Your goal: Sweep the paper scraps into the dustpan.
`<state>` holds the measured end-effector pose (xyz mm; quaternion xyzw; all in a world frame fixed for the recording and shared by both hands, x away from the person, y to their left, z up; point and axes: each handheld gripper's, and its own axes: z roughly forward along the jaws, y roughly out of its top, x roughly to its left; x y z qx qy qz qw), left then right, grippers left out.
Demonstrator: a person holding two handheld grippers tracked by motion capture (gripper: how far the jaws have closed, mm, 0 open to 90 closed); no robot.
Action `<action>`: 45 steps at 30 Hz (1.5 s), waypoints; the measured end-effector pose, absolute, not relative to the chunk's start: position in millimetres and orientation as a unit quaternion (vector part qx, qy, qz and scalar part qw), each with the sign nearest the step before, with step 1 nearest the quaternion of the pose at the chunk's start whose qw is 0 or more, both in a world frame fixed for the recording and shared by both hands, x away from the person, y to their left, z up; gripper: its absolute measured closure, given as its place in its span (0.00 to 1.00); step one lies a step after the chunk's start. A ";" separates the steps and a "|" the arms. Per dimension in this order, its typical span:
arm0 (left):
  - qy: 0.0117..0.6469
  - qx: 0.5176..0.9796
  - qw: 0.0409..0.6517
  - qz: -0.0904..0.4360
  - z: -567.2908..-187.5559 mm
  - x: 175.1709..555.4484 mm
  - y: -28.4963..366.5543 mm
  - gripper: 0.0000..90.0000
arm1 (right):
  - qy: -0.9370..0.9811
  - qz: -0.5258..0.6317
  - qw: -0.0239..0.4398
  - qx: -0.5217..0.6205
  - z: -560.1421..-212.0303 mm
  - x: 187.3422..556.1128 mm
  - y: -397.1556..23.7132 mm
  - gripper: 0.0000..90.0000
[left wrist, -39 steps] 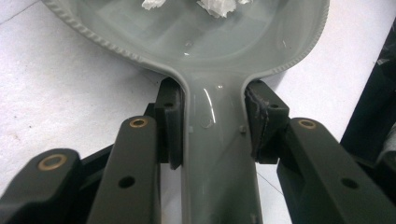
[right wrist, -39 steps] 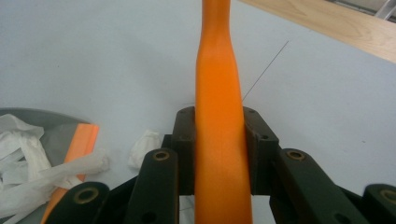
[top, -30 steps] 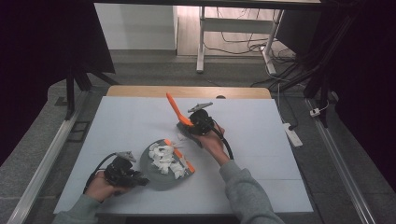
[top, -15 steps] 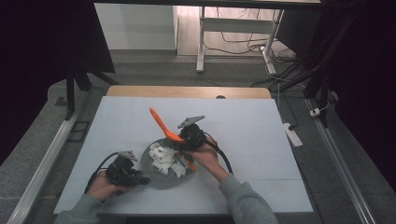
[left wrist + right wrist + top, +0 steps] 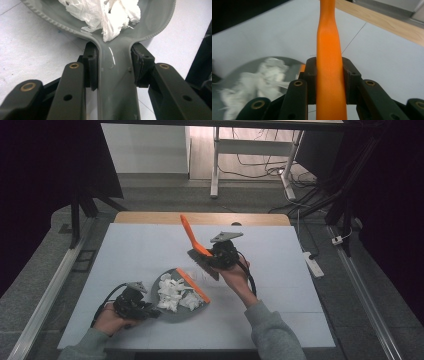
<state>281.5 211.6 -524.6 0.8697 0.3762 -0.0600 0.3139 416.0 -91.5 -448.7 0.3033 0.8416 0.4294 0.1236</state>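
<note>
Dustpan [image 5: 176, 299]: grey, lying on the white table cover near the person's edge; its orange lip points away from the person; its handle [image 5: 115, 75] runs back into the left gripper.
Paper scraps [image 5: 172, 292]: crumpled white pieces heaped inside the dustpan, just behind the orange lip; none seen on the cover beyond it.
Left gripper [image 5: 132, 304]: jaws pinched on the dustpan's handle from both sides, pads flat against it; it sits at the dustpan's near-left side.
Brush [image 5: 192, 242]: orange handle tilted up and away, dark bristle head just beyond the dustpan's orange lip, lifted clear of it.
Right gripper [image 5: 220, 256]: jaws clamped on the brush handle [image 5: 329, 65]; it hangs beyond and to the right of the dustpan.
Step in hand: judged to be sweeping the scraps into the dustpan, most likely near its end; keep the dustpan's lip pressed flat on the cover; bring the bristles low and draw toward the lip with short strokes so light paper does not flick out.
Around: bare white cover on every side of the dustpan; wooden table edge [image 5: 150, 217] well beyond it; a power strip [image 5: 311, 264] off the table, far right of it.
In the way: nothing between brush and dustpan; the risk lies in the loose heap spilling if the dustpan tips.
</note>
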 end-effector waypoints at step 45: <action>0.377 0.868 0.316 -0.060 -525.6 283.8 207.5 0.68 | 0.854 0.446 0.098 0.249 -447.6 374.4 -75.7 0.78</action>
